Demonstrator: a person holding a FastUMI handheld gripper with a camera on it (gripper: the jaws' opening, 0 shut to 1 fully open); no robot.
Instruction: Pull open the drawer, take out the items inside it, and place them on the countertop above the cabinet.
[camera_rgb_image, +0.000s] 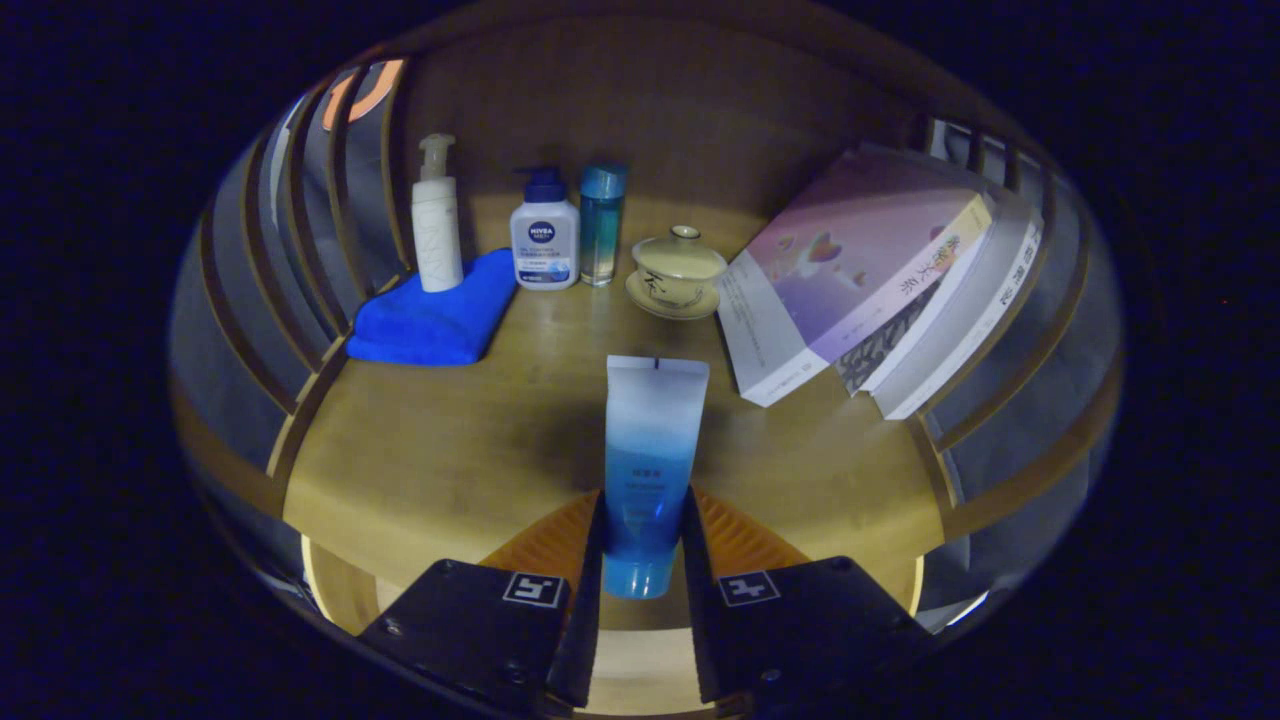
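We are pinching the blue tube (648, 470) between both fingers of the gripper (643, 545), holding it over the wooden countertop (430, 460), seeing beyond the tube a lidded cup (678, 272), a pump bottle (545, 235), a folded blue cloth (435, 315), and books (860, 275) leaning beside the cup.

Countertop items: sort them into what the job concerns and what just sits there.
Job:
- blue tube, clamped between the hand-held gripper fingers
- countertop

Bystanders:
- white pump bottle on blue cloth
- lotion bottle
- teal bottle
- lidded cup
- leaning books
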